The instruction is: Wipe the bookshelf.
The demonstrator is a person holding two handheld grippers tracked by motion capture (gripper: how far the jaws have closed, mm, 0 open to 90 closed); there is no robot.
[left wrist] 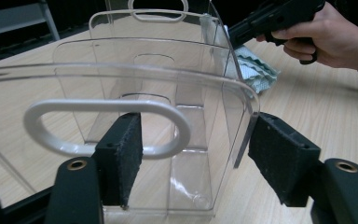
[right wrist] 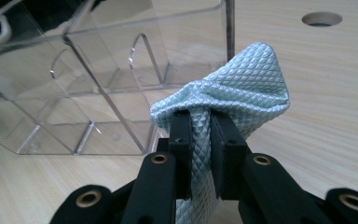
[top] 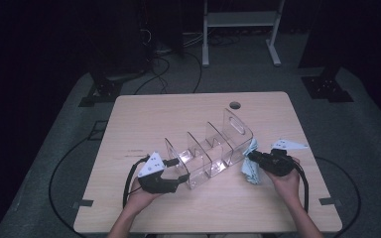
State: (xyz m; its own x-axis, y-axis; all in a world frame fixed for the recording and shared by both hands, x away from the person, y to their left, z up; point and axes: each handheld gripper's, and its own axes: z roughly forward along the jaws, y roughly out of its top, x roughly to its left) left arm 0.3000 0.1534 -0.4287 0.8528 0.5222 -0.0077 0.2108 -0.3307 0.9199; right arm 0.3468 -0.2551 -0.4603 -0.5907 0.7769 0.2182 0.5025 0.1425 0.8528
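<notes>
The clear plastic organizer box with dividers [top: 209, 148] lies in the middle of the pale wooden table [top: 144, 119]. It is long, and its long side runs slantwise, from near the person's left hand up and away toward the far right. A row of small compartments lines up along that length, and each end wall has an oval handle hole [left wrist: 107, 127].

The left gripper [top: 176, 169] is at the near end of the box. Its two black jaws stand apart, one inside by the handle hole and one outside the corner of the end wall, and neither pad presses on the plastic. It looks placed there to steady the box so it does not slide.

The right gripper [top: 254, 157] is at the right side of the box, near its far end. Its jaws are pinched tight on a light blue-green cloth with a bumpy diamond pattern [right wrist: 235, 88] (a bunched fold sticks up past the tips). The cloth sits just beside the clear wall, likely for wiping it.
</notes>
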